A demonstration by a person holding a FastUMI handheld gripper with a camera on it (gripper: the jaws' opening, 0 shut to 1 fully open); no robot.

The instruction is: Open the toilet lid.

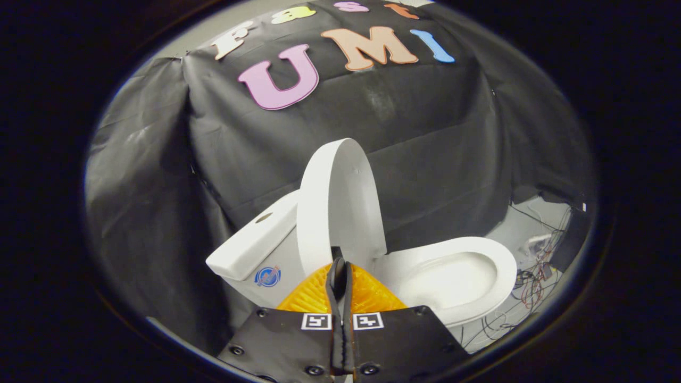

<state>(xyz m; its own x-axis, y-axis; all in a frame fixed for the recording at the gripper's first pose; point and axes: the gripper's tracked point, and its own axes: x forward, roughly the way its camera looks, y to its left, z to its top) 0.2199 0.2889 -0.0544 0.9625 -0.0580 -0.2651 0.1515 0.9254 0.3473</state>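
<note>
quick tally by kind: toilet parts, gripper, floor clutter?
Lid, raised upright: 1
Seat, down around the bowl: 1
Tank: 1
Hand-held gripper, fingers together just short of the lid's lower edge: 1
Tangle of wires on the floor beyond the seat: 1
Total: 5

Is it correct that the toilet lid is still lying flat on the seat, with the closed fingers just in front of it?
Not quite. In the gripper view the toilet lid stands raised, clear of the seat. The gripper fingers are closed together just in front of it, as you said.
</note>
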